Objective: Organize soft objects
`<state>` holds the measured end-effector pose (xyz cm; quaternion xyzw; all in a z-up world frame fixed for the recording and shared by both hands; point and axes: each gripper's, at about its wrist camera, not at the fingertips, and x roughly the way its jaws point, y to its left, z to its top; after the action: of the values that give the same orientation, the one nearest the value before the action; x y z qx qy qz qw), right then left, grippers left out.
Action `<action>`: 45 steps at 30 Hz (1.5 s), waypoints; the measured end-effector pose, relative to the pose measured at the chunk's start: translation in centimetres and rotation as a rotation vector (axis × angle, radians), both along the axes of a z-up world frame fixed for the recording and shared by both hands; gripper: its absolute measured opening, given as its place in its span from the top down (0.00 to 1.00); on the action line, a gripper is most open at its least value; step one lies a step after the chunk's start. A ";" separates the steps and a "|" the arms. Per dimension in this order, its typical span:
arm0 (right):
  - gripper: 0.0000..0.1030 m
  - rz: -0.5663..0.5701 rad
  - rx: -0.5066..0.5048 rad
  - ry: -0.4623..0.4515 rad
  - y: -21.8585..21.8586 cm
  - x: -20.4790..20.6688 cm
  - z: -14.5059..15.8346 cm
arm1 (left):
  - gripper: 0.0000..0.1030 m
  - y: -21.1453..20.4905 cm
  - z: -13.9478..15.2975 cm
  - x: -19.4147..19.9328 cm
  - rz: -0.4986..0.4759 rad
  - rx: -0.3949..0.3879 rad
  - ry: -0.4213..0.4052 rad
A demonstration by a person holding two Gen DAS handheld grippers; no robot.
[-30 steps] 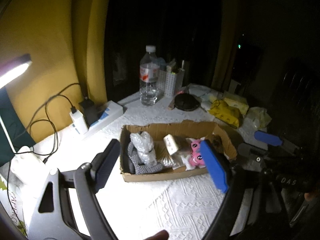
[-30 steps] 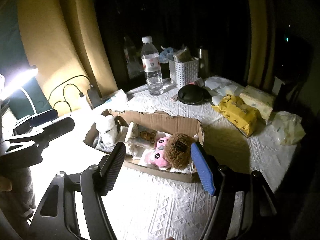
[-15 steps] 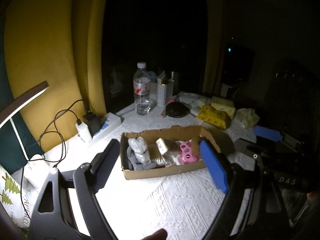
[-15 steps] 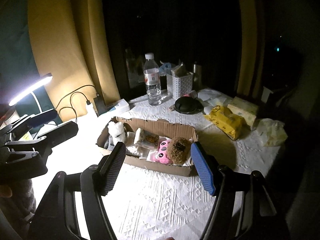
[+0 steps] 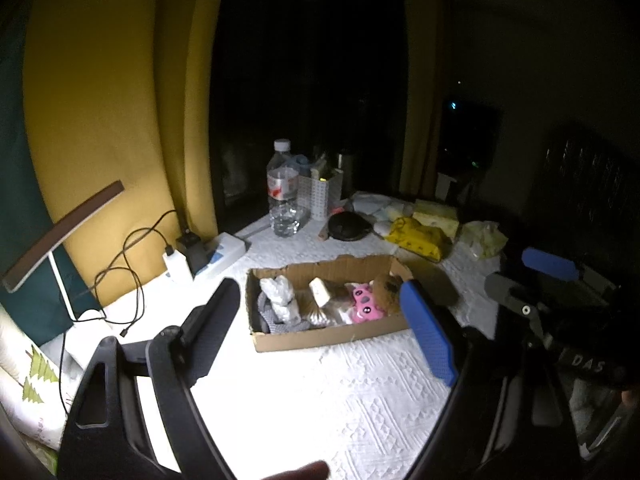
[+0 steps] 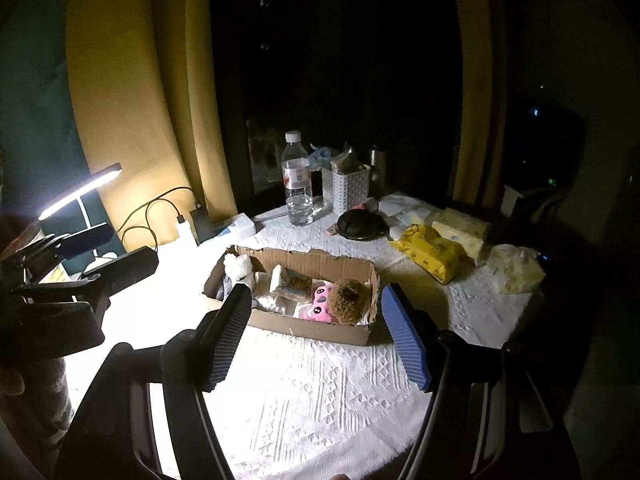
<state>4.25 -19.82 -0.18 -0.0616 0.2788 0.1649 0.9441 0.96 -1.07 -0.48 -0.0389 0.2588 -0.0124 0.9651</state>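
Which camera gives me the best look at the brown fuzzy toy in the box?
The right wrist view: the brown fuzzy toy shows whole at the near end of the cardboard box, beside the pink plush. In the left wrist view only a dim sliver shows behind the blue finger.

White-clothed table [image 6: 320, 400] carries cardboard box [image 6: 320, 330], water bottle [image 6: 297, 184].

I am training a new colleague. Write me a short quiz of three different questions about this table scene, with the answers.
1. True or false: the pink plush toy lies inside the cardboard box.
2. Which stands beside the white basket: A) a water bottle, B) a kettle, C) a vase?
3. Fill in: the jaws of the left gripper and the right gripper are both ____ and hold nothing.

Key: 1 true; 2 A; 3 open.
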 end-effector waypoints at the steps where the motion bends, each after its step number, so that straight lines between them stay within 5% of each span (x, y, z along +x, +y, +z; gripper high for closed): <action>1: 0.31 -0.001 0.000 -0.002 0.0 -0.2 0.1 | 0.19 0.1 0.1 -0.1 0.004 0.000 -0.002; 45: 0.31 -0.002 -0.007 -0.003 0.6 -1.4 0.4 | 0.19 0.1 0.5 -0.7 0.008 0.023 -0.003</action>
<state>2.90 -19.19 0.21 -0.0647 0.2780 0.1629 0.9444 0.29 -0.92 0.05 -0.0290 0.2572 -0.0054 0.9659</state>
